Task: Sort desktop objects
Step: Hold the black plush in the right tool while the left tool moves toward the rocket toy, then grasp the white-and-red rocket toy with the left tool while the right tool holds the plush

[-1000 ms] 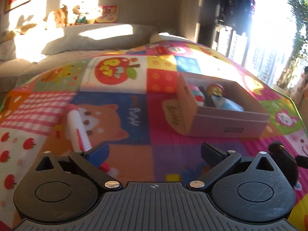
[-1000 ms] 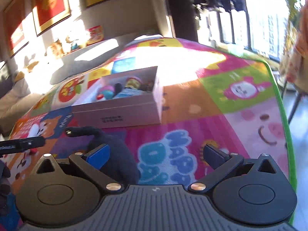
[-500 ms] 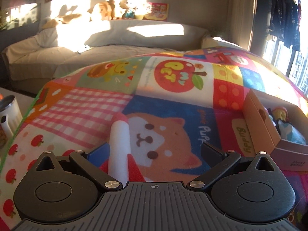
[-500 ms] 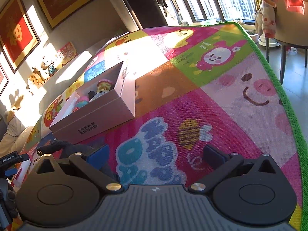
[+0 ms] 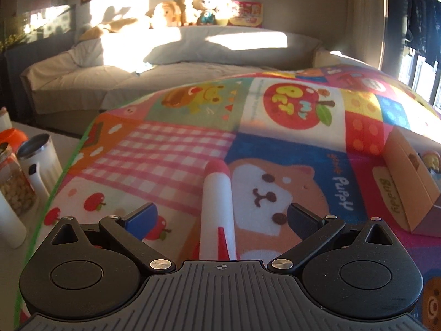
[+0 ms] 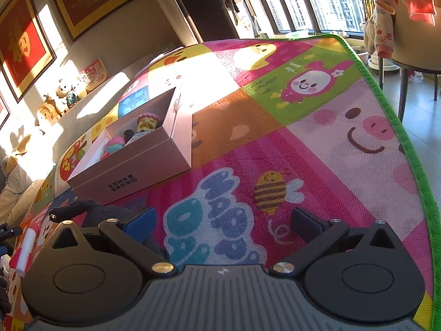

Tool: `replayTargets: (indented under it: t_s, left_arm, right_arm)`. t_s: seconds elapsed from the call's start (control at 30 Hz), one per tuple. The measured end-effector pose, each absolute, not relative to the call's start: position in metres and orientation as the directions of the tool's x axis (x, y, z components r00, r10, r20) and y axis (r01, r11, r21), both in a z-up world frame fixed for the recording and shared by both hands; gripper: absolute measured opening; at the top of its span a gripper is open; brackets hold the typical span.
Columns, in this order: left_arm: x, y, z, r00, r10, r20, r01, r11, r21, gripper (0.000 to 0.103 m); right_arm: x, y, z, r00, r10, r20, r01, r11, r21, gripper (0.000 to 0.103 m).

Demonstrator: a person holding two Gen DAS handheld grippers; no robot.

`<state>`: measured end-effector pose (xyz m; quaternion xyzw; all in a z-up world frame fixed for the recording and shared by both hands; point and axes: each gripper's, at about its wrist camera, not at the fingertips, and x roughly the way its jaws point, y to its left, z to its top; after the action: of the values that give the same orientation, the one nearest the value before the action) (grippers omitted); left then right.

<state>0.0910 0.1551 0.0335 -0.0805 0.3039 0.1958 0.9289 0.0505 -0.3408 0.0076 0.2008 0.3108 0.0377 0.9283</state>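
Nearest, the left gripper (image 5: 220, 215) has its fingers wide astride the white marker (image 5: 219, 207), pointing toward 12 o'clock on the table; it looks light, rigid and slick, best pinched mid-barrel. The right gripper (image 6: 224, 222) gapes empty, the black plush toy (image 6: 91, 212) at its 9 o'clock, the box (image 6: 132, 171) beyond at 11.

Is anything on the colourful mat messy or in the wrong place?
Yes: the white marker and a black fuzzy thing lie loose on the mat, outside the box where the small toys sit.
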Motion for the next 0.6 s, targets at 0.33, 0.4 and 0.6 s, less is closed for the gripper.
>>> replayTargets:
  t_s: [0.33, 0.4, 0.6]
  left_arm:
    - [0.098, 0.141, 0.015, 0.716, 0.279, -0.64, -0.354, 0.935, 0.012, 0.035]
    - [0.094, 0.129, 0.02, 0.736, 0.225, -0.639, -0.304, 0.953, -0.014, 0.034]
    - [0.068, 0.057, 0.043, 0.796, -0.01, -0.606, -0.045, 0.996, -0.076, 0.033]
  right_arm:
    - [0.05, -0.341, 0.008, 0.806, 0.192, -0.56, 0.058, 0.916, 0.397, 0.103]
    - [0.05, -0.34, 0.008, 0.805, 0.189, -0.562, 0.059, 0.917, 0.394, 0.103]
    - [0.05, -0.337, 0.008, 0.804, 0.18, -0.567, 0.062, 0.923, 0.381, 0.103]
